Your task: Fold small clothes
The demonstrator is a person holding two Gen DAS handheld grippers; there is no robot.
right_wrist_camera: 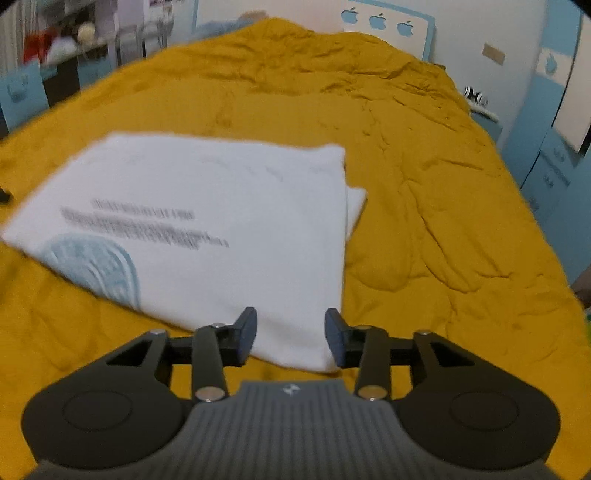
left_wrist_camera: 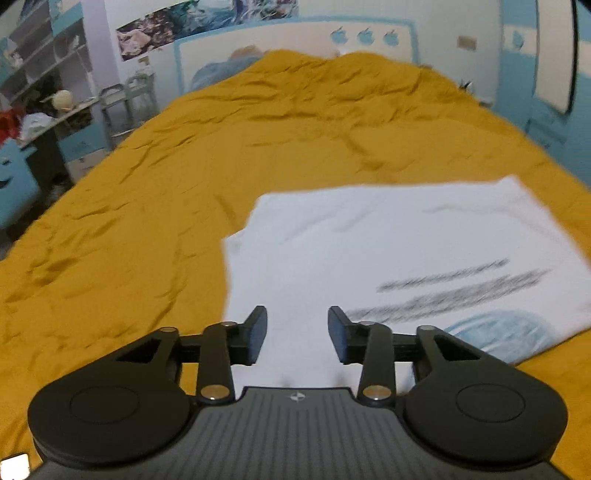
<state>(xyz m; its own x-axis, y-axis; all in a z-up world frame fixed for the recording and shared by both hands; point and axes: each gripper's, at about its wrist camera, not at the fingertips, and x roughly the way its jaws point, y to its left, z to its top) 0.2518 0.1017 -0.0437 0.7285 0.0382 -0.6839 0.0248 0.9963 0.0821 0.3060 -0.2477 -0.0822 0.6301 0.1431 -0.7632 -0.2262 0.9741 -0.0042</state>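
Lying flat on a wrinkled mustard-yellow bedspread [left_wrist_camera: 155, 206] is a white T-shirt [left_wrist_camera: 388, 251], folded into a rough rectangle with its printed side up. The print shows several lines of dark text, too blurred to read, above part of a pale blue round design [left_wrist_camera: 498, 332].

From the left wrist camera, the left gripper [left_wrist_camera: 297, 334] hovers over the near left corner of the shirt. Its two black fingers stand well apart — nothing is held between them, and white cloth shows through the gap. The shirt stretches away to the right of this gripper, with a second layer of fabric peeking out along its left edge.

From the right wrist camera, the right gripper [right_wrist_camera: 290, 338] sits over the near right corner of the same shirt [right_wrist_camera: 207, 221]. Its jaws are also spread wide and empty, framing the corner of the cloth. A folded under-layer sticks out at the shirt's far right edge. The blue design [right_wrist_camera: 96, 266] lies at the shirt's near left in this view.

Beyond the bed — a white headboard [right_wrist_camera: 388, 33] trimmed in light blue carries three blue apple shapes. Cluttered shelves [left_wrist_camera: 44, 74] stand at the far left, and blue cabinets [right_wrist_camera: 554, 166] line the right wall.
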